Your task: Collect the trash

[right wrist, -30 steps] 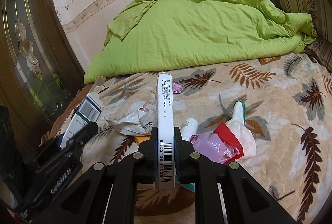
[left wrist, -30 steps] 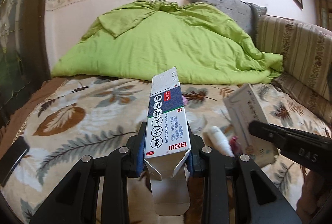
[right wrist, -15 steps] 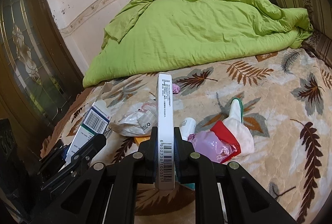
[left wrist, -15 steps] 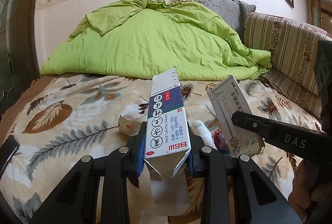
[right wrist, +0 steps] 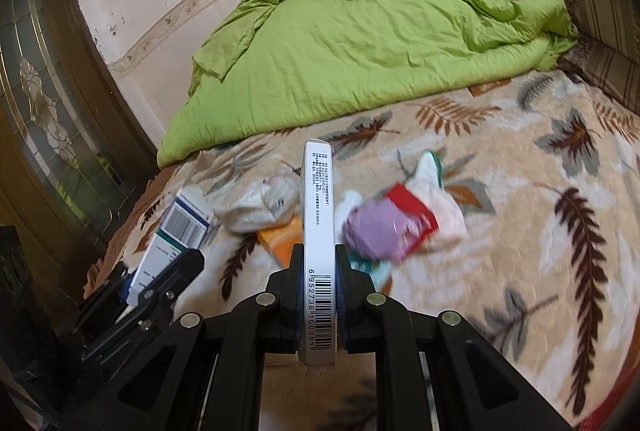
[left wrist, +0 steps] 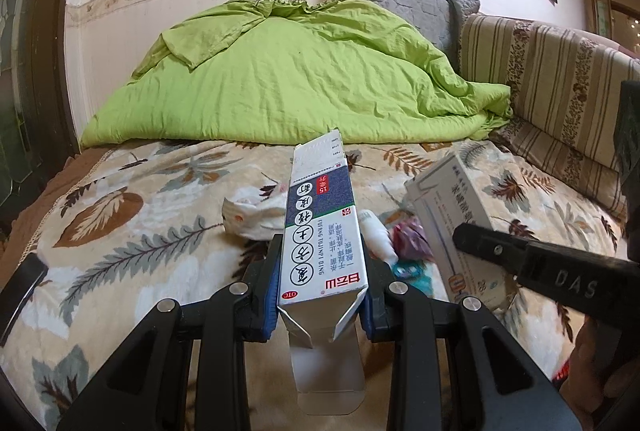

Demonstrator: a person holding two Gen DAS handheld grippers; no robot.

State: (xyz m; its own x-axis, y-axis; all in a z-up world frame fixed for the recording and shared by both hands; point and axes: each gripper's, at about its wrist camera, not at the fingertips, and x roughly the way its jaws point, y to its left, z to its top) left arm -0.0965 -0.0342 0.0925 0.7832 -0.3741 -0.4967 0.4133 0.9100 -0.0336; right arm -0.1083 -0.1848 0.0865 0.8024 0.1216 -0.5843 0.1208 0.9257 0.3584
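Observation:
My left gripper (left wrist: pixel 320 271) is shut on a blue and white medicine box (left wrist: pixel 320 227) with its near flap open. My right gripper (right wrist: pixel 319 271) is shut on a flat white box (right wrist: pixel 319 215), barcode edge up. Each wrist view shows the other arm: the white box (left wrist: pixel 452 215) at the right of the left view, the blue box (right wrist: pixel 180 231) at the lower left of the right view. On the leaf-print blanket (right wrist: pixel 520 231) lie a crumpled white wrapper (right wrist: pixel 260 203), an orange packet (right wrist: pixel 284 237), a purple bag (right wrist: pixel 380 227), a red and white bag (right wrist: pixel 428 199) and a small white bottle (left wrist: pixel 376 235).
A green quilt (left wrist: pixel 296 79) is heaped at the back of the bed. Grey pillow (left wrist: pixel 400 3) and striped cushions (left wrist: pixel 552 71) line the right side. A dark wooden glazed door (right wrist: pixel 44 103) stands at the left. A black phone (left wrist: pixel 20 283) lies near the bed's left edge.
Both grippers keep their boxes. The left view has swung right and back; the right gripper has come closer over the trash pile, which shows motion blur.

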